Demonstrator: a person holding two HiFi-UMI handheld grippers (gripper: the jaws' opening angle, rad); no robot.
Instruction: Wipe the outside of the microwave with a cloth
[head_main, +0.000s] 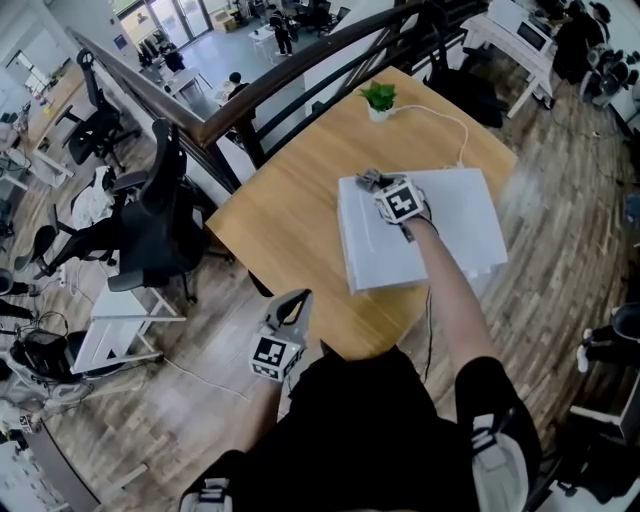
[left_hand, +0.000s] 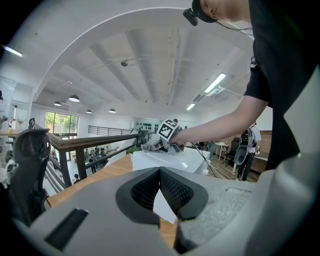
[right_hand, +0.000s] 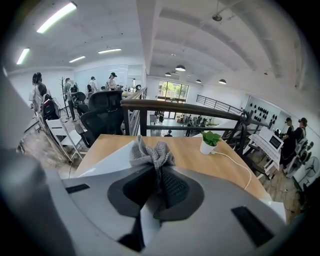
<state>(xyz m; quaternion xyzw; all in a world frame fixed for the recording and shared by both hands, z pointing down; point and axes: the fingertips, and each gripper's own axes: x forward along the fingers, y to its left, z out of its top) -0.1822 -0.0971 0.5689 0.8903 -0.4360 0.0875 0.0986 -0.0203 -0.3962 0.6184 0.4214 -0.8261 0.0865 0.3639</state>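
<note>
I count two hand-held grippers, one cloth, one microwave, one potted plant and one white cable. Nearest me, the left hand-held gripper (head_main: 295, 302) hangs off the near edge of the bench (head_main: 290, 190), over the wood-plank floor (head_main: 200, 400); its jaws are pressed together with nothing between them. Farther on, the white microwave (head_main: 440, 235) sits on the right half of the bench. The right hand-held gripper (head_main: 378, 185) is clamped on the grey cloth (right_hand: 151, 152) (bunched up, knit texture showing), and the cloth rests on the microwave's top, close to its far left corner.

Beyond that, the potted plant (head_main: 379, 100) stands near the bench's far edge, and the cable (head_main: 445, 120) loops from beside it back to the microwave. Nothing stands between the right hand-held gripper and the microwave's top. To the left, a black office chair (head_main: 150, 220) stands on the floor. A dark railing (head_main: 300, 70) runs behind the bench, with a lower hall visible past it.
</note>
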